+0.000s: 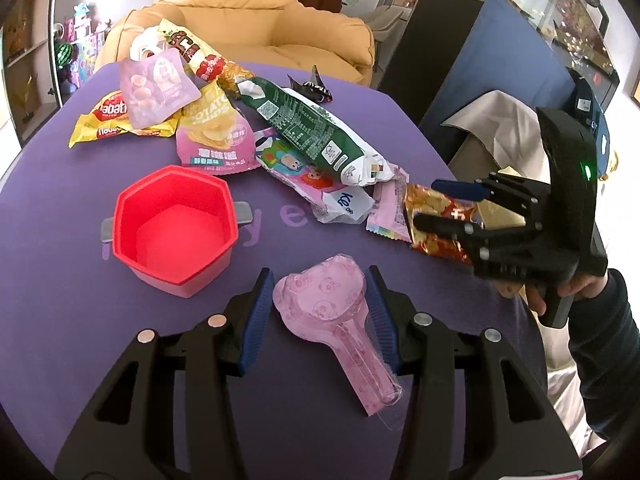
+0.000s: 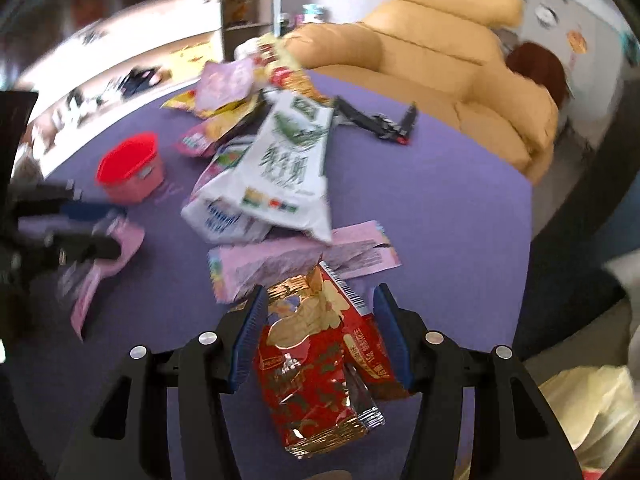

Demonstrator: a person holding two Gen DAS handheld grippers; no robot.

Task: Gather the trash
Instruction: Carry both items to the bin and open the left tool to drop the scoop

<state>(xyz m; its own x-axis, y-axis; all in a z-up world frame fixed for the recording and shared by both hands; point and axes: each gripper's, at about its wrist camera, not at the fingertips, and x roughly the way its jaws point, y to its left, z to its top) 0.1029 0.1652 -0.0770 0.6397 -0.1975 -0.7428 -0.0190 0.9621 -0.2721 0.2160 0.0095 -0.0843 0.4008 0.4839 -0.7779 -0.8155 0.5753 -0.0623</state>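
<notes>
Left gripper (image 1: 318, 312) has its blue-padded fingers spread to either side of a pink translucent wrapper (image 1: 328, 312) that lies flat on the purple worktop (image 1: 60, 280); the right pad is at the wrapper's edge, the left pad stands just clear of it. Right gripper (image 2: 320, 336) is clamped on a red and gold foil snack bag (image 2: 316, 376), printed with peanuts and a barcode, its lettering too crumpled to read. Just beyond the left gripper sits a red hexagonal bin (image 1: 174, 228), with pale letters on the worktop beside it, partly covered. Farther on lies the heap of trash: a pink flat packet (image 2: 304, 258) right ahead of the foil bag, a green and white bag (image 1: 316, 132) with tables of small print, a pink pouch (image 1: 214, 136) marked "POTATO", a yellow wafer packet (image 1: 116, 122) and a small black wrapper (image 1: 312, 86). Behind the worktop stands a tan armchair (image 1: 256, 12).
</notes>
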